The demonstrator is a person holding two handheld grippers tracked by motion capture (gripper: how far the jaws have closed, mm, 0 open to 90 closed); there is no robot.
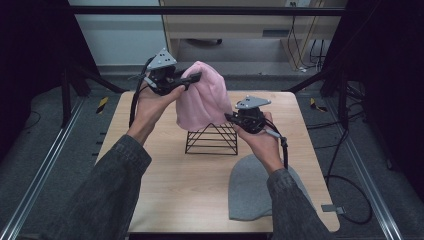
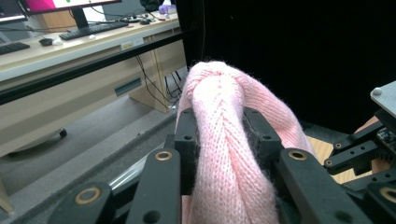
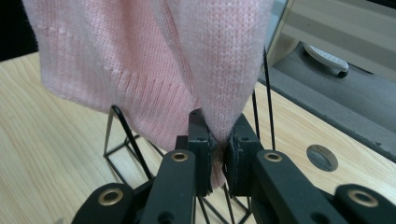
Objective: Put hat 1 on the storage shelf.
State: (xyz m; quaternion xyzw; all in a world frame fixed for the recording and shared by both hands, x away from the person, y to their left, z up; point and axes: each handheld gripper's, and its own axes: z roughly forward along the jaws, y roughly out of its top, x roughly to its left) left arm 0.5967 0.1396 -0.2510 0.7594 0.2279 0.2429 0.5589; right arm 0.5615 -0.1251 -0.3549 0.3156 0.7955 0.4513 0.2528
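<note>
The pink knit beanie is held up in the air above the black wire stand, which sits near the middle of the wooden surface. In the high view the hat's crown is gripped at about ten o'clock from the stand by the left gripper, and its lower edge is gripped at about three o'clock by the right gripper. In the left gripper view a thick fold of pink knit is seen pressed between the fingers, which are kept narrow around that bunched crown. In the right gripper view the fingers are nearly closed, with a thin edge of the hat pinched between them, and the wire stand is seen just below and behind the hanging fabric.

The hat is judged to be lifted and stretched between both grippers, so the pick-up is done. It is not yet seated on the stand: the hem hangs at the stand's apex, touching or just above it, and which cannot be told. What appears to be left is lowering the opening over the wire frame, settling it, and letting go with both grippers.

A grey beanie lies flat on the surface at about five o'clock from the stand, untouched, partly covered by the right sleeve; it is probably to be handled afterwards.
</note>
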